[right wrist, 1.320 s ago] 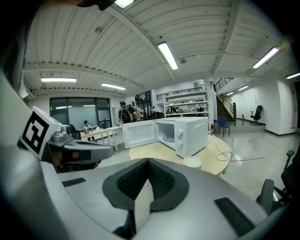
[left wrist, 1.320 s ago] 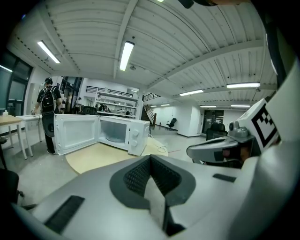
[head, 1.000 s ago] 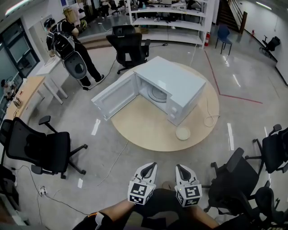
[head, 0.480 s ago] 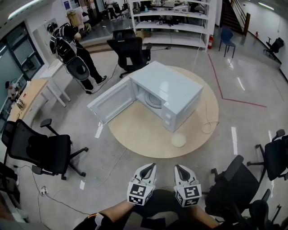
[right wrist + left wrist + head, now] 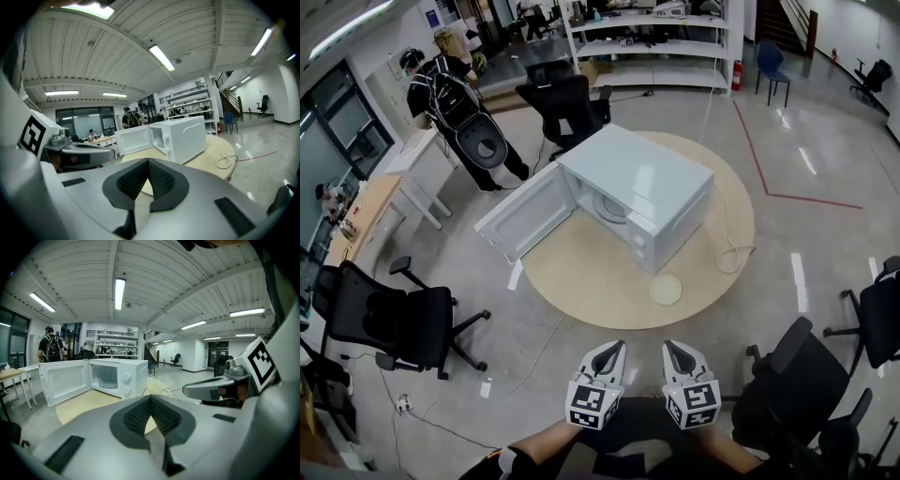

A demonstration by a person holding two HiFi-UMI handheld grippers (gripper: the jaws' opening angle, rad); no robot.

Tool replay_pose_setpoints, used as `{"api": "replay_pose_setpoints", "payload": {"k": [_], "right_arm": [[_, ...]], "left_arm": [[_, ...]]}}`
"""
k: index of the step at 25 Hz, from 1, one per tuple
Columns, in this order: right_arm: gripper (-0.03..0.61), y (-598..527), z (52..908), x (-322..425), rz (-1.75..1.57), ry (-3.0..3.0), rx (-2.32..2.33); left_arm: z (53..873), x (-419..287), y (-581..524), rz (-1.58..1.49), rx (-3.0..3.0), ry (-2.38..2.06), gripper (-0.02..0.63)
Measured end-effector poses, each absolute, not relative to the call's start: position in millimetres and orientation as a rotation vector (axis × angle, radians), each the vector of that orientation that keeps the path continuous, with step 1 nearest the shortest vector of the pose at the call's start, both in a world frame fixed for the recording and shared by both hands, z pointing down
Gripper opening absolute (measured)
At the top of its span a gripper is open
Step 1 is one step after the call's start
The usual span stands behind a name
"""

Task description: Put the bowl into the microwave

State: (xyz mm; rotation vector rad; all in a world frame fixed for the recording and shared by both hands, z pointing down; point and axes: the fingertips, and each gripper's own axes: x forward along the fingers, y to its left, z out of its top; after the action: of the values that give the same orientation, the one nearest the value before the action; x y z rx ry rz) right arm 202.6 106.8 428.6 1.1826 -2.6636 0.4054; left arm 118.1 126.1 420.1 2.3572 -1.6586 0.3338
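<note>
A pale round bowl [image 5: 667,289] lies on the round wooden table [image 5: 581,272], at its near edge, just in front of the white microwave [image 5: 637,187]. The microwave's door [image 5: 525,214] hangs wide open to the left, and its turntable shows inside. My left gripper [image 5: 613,350] and right gripper [image 5: 674,350] are side by side low in the head view, well short of the table, both shut on nothing. In the left gripper view the microwave [image 5: 119,376] stands ahead beyond the closed jaws. It also appears in the right gripper view as the microwave [image 5: 180,136]. The bowl is hidden in both gripper views.
Black office chairs stand at the left [image 5: 394,319], the right [image 5: 787,384] and behind the table [image 5: 562,108]. A person with a backpack [image 5: 455,112] stands at the far left by a desk [image 5: 356,211]. A white cable [image 5: 729,255] coils on the table's right side. Shelving [image 5: 647,47] lines the back.
The table, microwave and bowl have drifted slightly left and nearer in the head view. Both grippers keep their place in the frame, still shut.
</note>
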Motion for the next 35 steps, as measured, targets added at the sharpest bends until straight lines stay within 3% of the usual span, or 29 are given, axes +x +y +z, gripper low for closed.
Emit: {"api": "replay_pose_setpoints", "payload": {"k": [11, 35], "right_arm": [[0.015, 101, 436, 193, 0.425, -2.583, 1.255], [0.015, 72, 421, 116, 0.429, -2.404, 1.517]], "left_arm": [[430, 109, 113, 0.316, 2.398, -1.557, 0.046], [410, 11, 69, 0.232, 2.513, -1.375, 0.046]]}}
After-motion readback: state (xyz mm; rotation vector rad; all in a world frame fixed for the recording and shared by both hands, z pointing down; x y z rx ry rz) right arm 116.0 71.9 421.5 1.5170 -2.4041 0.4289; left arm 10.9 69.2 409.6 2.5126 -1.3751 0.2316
